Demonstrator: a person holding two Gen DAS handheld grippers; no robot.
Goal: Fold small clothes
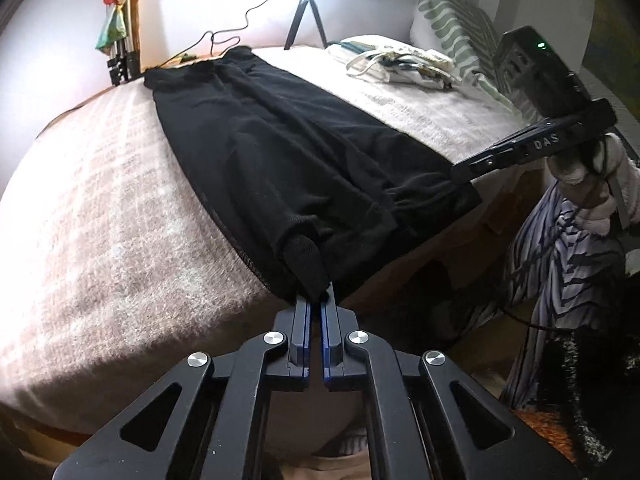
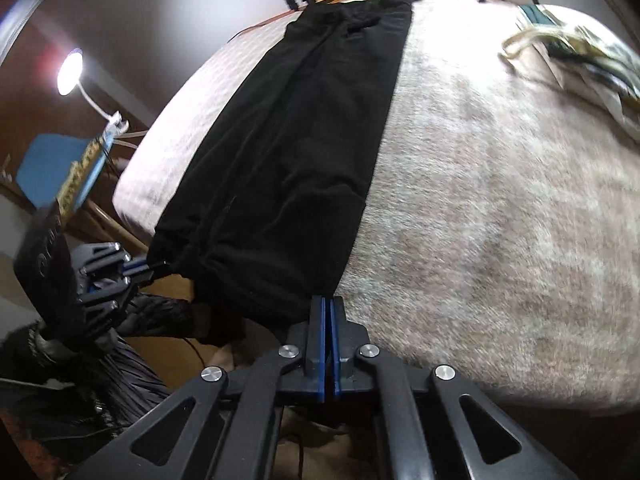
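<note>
Now black trousers [image 1: 280, 152] lie stretched lengthwise on a bed [image 1: 100, 208] covered with a pale, fuzzy blanket [image 2: 500, 200]. Their waist end reaches the far edge of the bed, and their gathered hem end hangs just over the near edge.

In the left wrist view, the left gripper [image 1: 316, 300] has its jaws clenched on a bunched piece of hem at the near edge, with dark cloth caught between its blue-edged fingers [image 1: 306, 320]. The right gripper [image 1: 464, 174] comes in from the right of that view and meets the other hem corner, its tips buried in the fabric. A hand [image 1: 588, 176] in a pale sleeve holds its handle.

In the right wrist view, the right gripper [image 2: 329, 300] is pressed together with only a thin gap between its fingers, pinching the trousers' near right corner where the cloth meets the blanket. The left gripper [image 2: 154, 269] shows at the left of that view, touching the other corner.

Beyond the trousers, a tote bag [image 1: 396, 64] lies on the blanket, well apart from them. A patterned pillow [image 1: 452, 24] leans at the far right, a small tripod [image 1: 306, 16] stands at the far edge, and a lit lamp [image 2: 70, 72] glows to the left of the bed.
</note>
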